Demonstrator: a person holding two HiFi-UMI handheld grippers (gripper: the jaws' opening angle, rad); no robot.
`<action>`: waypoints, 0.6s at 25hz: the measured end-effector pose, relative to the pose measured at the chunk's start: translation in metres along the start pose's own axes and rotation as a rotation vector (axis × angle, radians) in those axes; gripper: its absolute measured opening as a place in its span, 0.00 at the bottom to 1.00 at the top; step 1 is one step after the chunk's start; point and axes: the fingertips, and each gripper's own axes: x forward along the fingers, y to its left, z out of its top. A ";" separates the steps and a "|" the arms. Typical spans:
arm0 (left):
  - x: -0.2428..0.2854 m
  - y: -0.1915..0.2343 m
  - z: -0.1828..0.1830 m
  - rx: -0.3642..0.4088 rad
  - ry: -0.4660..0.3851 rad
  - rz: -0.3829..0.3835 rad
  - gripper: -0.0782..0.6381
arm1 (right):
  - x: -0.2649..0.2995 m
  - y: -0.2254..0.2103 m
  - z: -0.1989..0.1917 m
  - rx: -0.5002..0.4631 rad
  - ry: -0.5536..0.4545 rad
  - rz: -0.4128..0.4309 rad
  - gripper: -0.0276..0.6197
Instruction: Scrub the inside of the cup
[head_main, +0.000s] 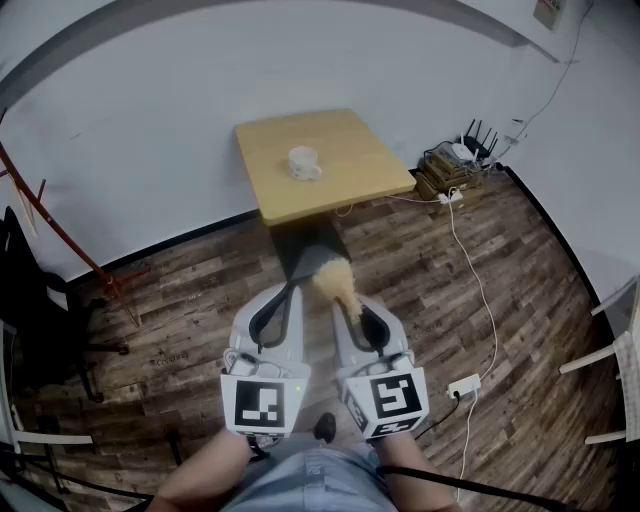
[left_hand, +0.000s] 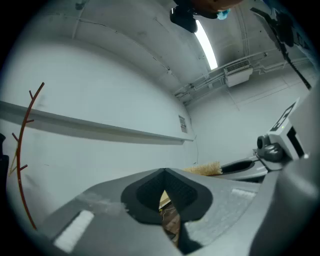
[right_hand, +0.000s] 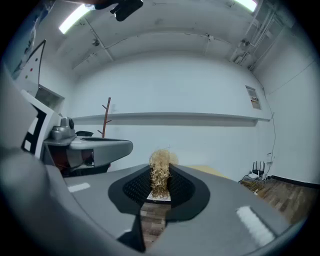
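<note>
Cup (head_main: 303, 162) sits upright mid-table (head_main: 350, 190), well ahead of both grippers; R gripper (right_hand: 159, 186) clamped on straw-coloured scrubber (right_hand: 160, 167), fibres pointing fwd toward cup; L gripper (left_hand: 164, 175) closed tight, nothing held; both approx. equally far.

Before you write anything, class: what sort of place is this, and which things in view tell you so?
Probably a sparse test room, not a kitchen: bare white walls, a wood-plank floor, one small wooden table bearing a white cup, and a router with cables by the wall.
</note>
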 end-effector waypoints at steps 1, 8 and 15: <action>0.001 -0.001 0.000 0.005 0.001 -0.001 0.14 | 0.000 -0.002 0.001 0.000 0.001 -0.001 0.16; 0.008 -0.010 0.001 0.016 -0.008 -0.006 0.14 | -0.004 -0.010 -0.001 0.004 0.002 0.000 0.16; 0.016 -0.032 0.002 0.029 -0.005 -0.012 0.14 | -0.015 -0.030 0.000 0.036 -0.028 0.000 0.16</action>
